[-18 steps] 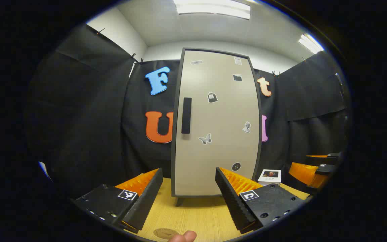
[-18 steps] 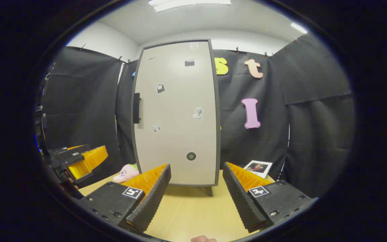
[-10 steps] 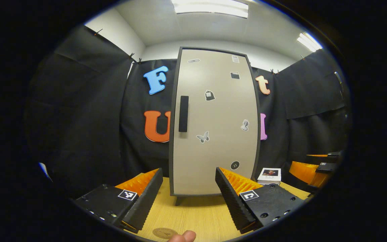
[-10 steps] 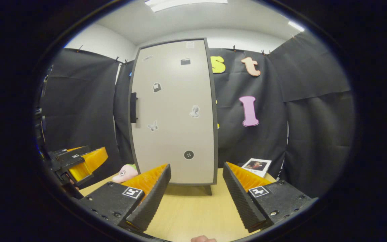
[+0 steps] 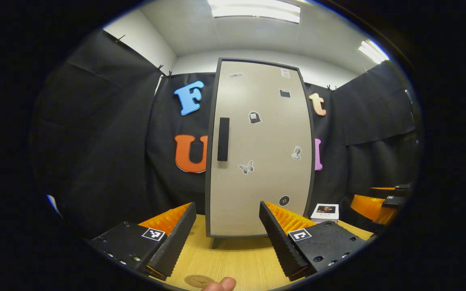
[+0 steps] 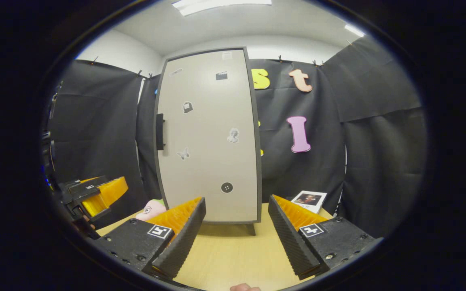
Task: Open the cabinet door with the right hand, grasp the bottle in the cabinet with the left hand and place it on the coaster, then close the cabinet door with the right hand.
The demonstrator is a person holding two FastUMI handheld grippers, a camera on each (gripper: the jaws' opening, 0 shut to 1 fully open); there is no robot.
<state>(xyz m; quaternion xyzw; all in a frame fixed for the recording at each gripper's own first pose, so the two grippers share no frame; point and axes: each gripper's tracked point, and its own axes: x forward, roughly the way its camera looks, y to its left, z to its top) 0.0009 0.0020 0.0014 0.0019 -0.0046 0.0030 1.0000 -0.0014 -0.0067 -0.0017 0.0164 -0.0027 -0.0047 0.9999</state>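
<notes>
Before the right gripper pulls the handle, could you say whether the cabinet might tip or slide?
The cabinet looks tall and narrow on short legs, so a high pull at the handle may rock it. The table looks smooth, so it might slide.

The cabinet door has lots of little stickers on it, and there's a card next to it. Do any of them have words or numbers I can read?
Cabinet door stickers, such as the butterfly and the round button: pictures, with no words I can read.
Top corner sticker: may hold print, too small to read.
Photo card beside the cabinet: a line under its picture, too blurred to read.
Square tag on each hand-held gripper: a pattern, no words.
</notes>
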